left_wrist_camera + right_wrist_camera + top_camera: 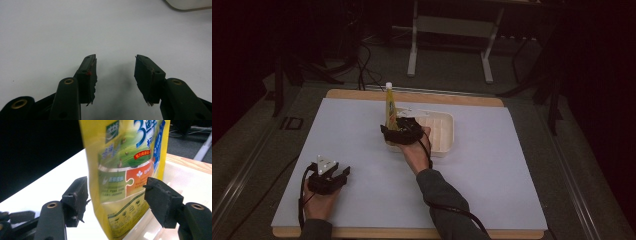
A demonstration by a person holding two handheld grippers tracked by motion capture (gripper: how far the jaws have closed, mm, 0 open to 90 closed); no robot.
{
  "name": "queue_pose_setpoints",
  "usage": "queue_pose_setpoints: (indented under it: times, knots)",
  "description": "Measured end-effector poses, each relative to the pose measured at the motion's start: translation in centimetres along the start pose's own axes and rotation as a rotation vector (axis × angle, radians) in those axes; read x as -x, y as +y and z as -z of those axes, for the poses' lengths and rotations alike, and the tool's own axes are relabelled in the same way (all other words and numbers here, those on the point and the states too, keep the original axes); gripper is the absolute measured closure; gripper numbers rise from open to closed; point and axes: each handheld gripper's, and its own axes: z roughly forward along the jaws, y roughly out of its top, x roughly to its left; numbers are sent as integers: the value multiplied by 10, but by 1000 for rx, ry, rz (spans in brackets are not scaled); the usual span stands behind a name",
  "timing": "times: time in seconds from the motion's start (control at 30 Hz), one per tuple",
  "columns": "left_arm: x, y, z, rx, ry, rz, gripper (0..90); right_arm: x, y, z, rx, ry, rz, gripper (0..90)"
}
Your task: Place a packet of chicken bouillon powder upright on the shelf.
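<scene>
Looks like a dim lab: beyond the right gripper (pixel 403 131), a workbench frame (pixel 451 30), floor cables (pixel 364 65).

White table cover (pixel 492 165), wooden tabletop edge (pixel 412 96), grey floor (pixel 452 75)

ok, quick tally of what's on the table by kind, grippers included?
Yellow spouted pouch, standing upright at the tray's left end: 1
White plastic tray: 1
White table mat: 1
Handheld grippers: 2, the left gripper open over bare mat, the right gripper open with its jaws either side of the pouch
Total: 5
</scene>
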Motion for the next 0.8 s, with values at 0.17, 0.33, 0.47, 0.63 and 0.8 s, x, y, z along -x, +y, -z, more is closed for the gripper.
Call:
queue_pose_setpoints:
  times: [0.17, 0.33, 0.47, 0.63, 0.8]
  knots:
    - [0, 0, 0, -1, 1, 1, 524, 1, 3, 13, -8, 24, 12, 337]
    - [0, 0, 0, -1, 5, 4, 524, 8, 7, 24, -29, 44, -45, 353]
    - [-1, 0, 0, 2, 5, 5, 522, 14, 8, 32, -53, 38, -79, 367]
    - [-1, 0, 0, 3, 8, 6, 522, 18, 8, 45, -72, 43, -91, 368]
    - [0, 0, 0, 2, 14, 12, 522, 27, 4, 67, -76, 53, -105, 369]
